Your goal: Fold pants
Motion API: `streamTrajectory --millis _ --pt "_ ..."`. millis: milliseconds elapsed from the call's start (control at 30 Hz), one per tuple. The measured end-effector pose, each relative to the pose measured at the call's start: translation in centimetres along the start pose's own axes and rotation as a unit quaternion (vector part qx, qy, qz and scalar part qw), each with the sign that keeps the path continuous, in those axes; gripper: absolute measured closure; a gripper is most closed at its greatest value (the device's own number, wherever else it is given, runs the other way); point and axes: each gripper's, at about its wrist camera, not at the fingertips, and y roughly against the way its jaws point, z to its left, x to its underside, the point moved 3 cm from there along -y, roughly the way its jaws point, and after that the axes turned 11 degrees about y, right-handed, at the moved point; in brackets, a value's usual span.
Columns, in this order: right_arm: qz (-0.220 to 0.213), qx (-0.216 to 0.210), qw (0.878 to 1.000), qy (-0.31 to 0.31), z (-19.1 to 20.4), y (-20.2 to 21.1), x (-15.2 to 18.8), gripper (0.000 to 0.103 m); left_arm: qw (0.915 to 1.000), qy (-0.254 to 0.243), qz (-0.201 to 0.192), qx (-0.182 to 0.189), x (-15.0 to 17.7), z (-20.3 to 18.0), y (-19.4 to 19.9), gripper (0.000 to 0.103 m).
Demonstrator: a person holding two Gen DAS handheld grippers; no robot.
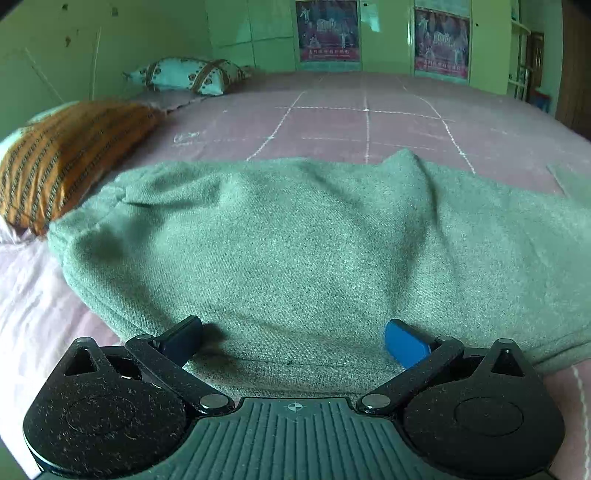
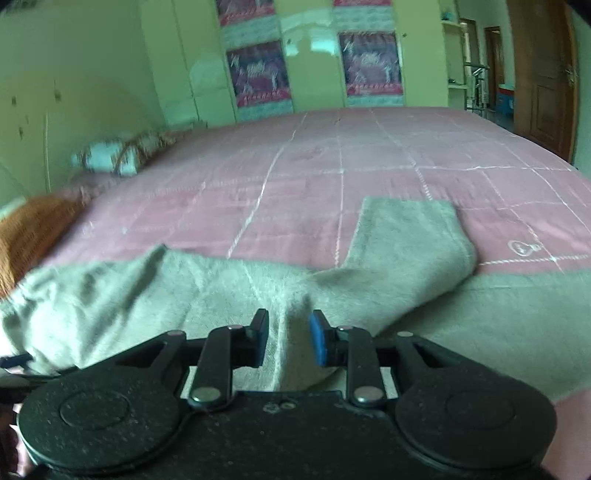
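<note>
Grey-green woolly pants [image 1: 295, 236] lie across the near part of a pink bed [image 1: 369, 122]. In the left wrist view my left gripper [image 1: 293, 339] is wide open, low over the near edge of the pants, a finger on each side of the cloth. In the right wrist view the pants [image 2: 406, 236] show one leg folded back toward the far side. My right gripper [image 2: 289, 338] has its jaws narrowly apart with a raised ridge of the cloth between the blue pads [image 2: 317, 338]; whether they pinch it I cannot tell.
An orange striped pillow [image 1: 70, 155] lies at the left and a white patterned pillow [image 1: 188, 75] further back. Green wardrobe doors with posters [image 1: 327, 31] stand behind the bed. A brown door [image 2: 546, 74] is at the far right.
</note>
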Motion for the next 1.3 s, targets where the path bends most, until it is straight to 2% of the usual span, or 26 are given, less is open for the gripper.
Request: streamTrajectory --millis 67,133,300,400,467,500,533,567,633,733,767,833,867,900,967,1033,1100,1167,1300 --pt "0.025 0.012 1.000 0.003 0.1 -1.8 0.3 0.088 1.0000 -0.005 0.002 0.006 0.0 0.1 0.1 0.000" --pt "0.035 0.011 0.999 -0.010 -0.5 -2.2 1.0 0.103 0.9999 -0.006 0.003 0.011 -0.1 0.4 -0.1 0.000" --pt "0.011 0.027 0.996 -0.079 -2.8 1.7 4.7 0.103 0.9998 -0.001 0.003 0.018 -0.2 0.6 -0.6 0.000" --pt "0.047 0.024 0.992 -0.111 -3.8 1.8 8.2 0.103 0.9998 -0.003 0.003 0.019 -0.3 0.7 -0.9 0.000" --pt "0.046 0.018 0.992 -0.118 -4.3 2.2 8.1 0.103 0.9998 -0.003 0.003 0.020 -0.3 0.8 -0.9 0.000" --pt "0.037 0.025 0.993 -0.112 -4.2 2.7 7.4 0.092 0.9998 -0.002 0.003 0.021 -0.2 0.8 -0.9 0.000" --pt "0.020 0.036 0.994 -0.099 -4.1 3.4 6.5 0.087 0.9998 -0.002 0.003 0.021 -0.2 0.8 -0.9 0.000" --pt "0.000 0.042 0.996 -0.078 -3.7 4.0 5.4 0.085 0.9998 -0.002 0.003 0.021 -0.2 0.8 -0.9 0.000" --pt "-0.012 0.054 0.998 -0.043 -3.2 3.8 3.6 0.085 0.9998 -0.003 0.003 0.020 -0.2 0.8 -0.9 0.000" --pt "0.001 0.076 0.997 0.024 -2.2 1.4 1.4 0.085 0.9998 -0.002 0.003 0.021 -0.2 0.8 -0.9 0.000" --pt "0.012 0.082 0.995 0.052 -1.8 0.4 1.0 0.080 0.9997 -0.002 0.003 0.022 -0.2 0.9 -1.0 0.000" --pt "0.031 0.093 0.991 0.093 -1.4 -1.3 0.8 0.079 0.9997 -0.002 0.004 0.022 -0.2 0.9 -1.0 0.000" --pt "0.050 0.100 0.987 0.115 -1.4 -2.2 0.8 0.081 0.9997 -0.002 0.004 0.022 -0.2 0.8 -1.0 0.000" --pt "0.061 0.113 0.983 0.128 -1.5 -2.5 1.1 0.089 0.9997 -0.001 0.004 0.023 -0.2 0.8 -1.0 0.000" --pt "0.062 0.136 0.984 0.099 -3.0 -1.9 1.3 0.103 0.9997 -0.002 0.004 0.023 -0.2 0.8 -1.0 0.000" --pt "0.058 0.160 0.984 0.055 -5.1 -0.3 2.6 0.102 0.9997 -0.002 0.003 0.024 -0.2 0.8 -1.1 0.000" --pt "0.071 0.160 0.984 0.015 -6.9 0.7 4.6 0.092 0.9997 -0.002 0.003 0.026 -0.2 0.8 -1.2 0.000" --pt "0.079 0.134 0.987 -0.052 -9.1 1.5 7.0 0.091 0.9996 -0.003 0.003 0.027 -0.2 0.8 -1.3 0.000" --pt "0.026 0.099 0.987 -0.121 -10.8 3.8 7.7 0.091 0.9997 -0.003 0.003 0.026 -0.2 0.8 -1.3 0.000"
